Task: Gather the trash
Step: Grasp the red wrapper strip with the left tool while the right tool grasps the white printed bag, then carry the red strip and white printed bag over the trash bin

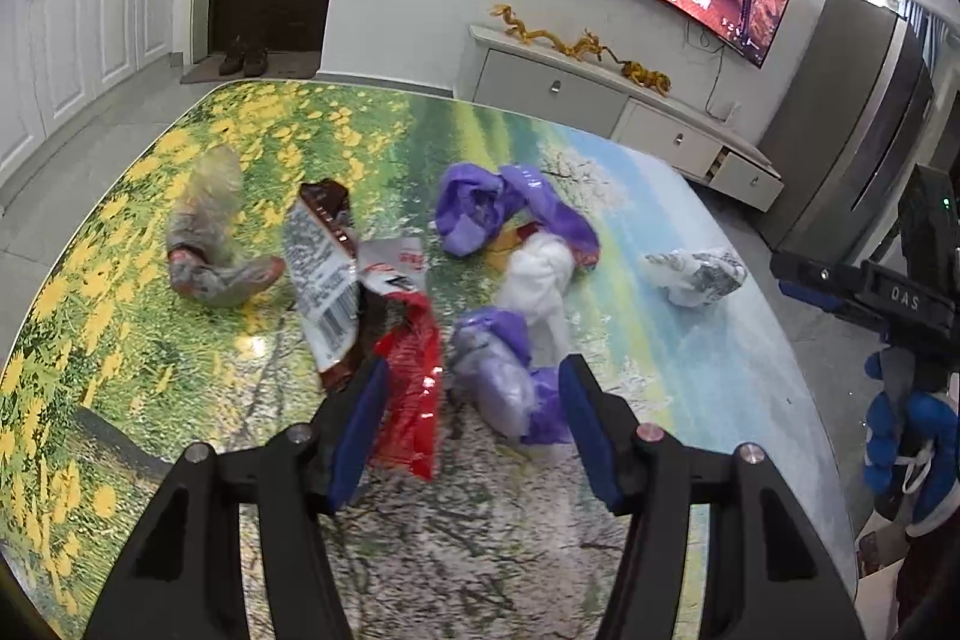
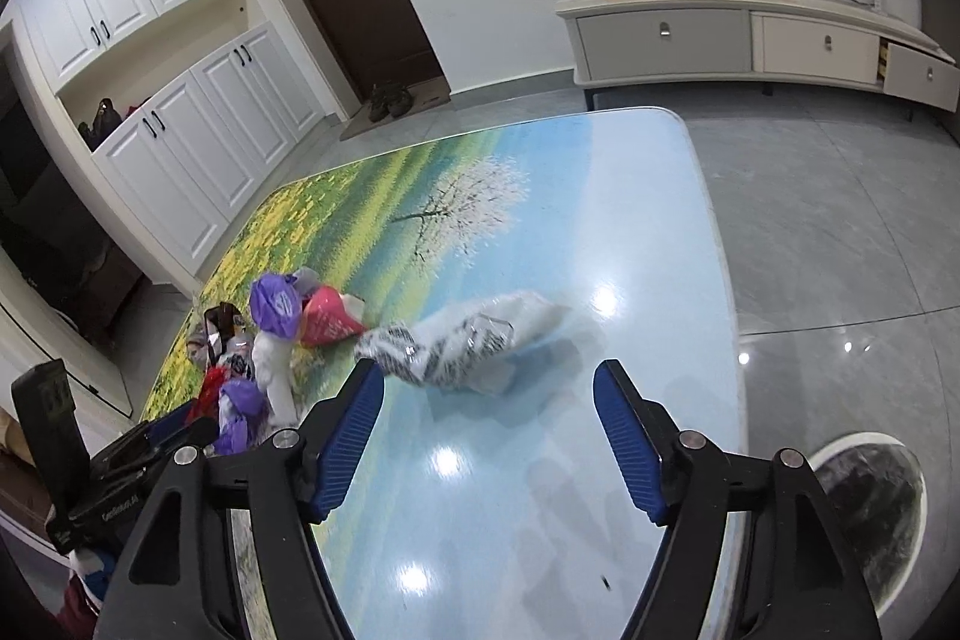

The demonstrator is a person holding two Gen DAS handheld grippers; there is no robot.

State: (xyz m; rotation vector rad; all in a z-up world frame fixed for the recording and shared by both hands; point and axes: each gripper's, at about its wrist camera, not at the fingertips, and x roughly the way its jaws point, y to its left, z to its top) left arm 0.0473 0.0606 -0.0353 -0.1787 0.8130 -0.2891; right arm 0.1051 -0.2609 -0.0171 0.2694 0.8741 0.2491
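Trash lies scattered on the landscape-print table (image 1: 180,400). My left gripper (image 1: 474,400) is open, its blue pads standing on either side of a red wrapper (image 1: 414,400) and a crumpled purple-and-clear bag (image 1: 504,382). Beyond them lie a barcode wrapper (image 1: 324,280), a white tissue wad (image 1: 540,280), a purple bag (image 1: 498,208) and a clear bag (image 1: 210,244). My right gripper (image 2: 486,370) is open just short of a clear printed wrapper (image 2: 456,346), with nothing between its pads. That wrapper (image 1: 696,274) lies apart from the pile.
A round white-rimmed bin (image 2: 864,508) with a dark liner stands on the floor past the table's right edge. The left gripper's body (image 2: 120,460) shows at lower left. A blue-gloved hand (image 1: 912,436) holds the right gripper. A TV cabinet (image 2: 750,34) lines the far wall.
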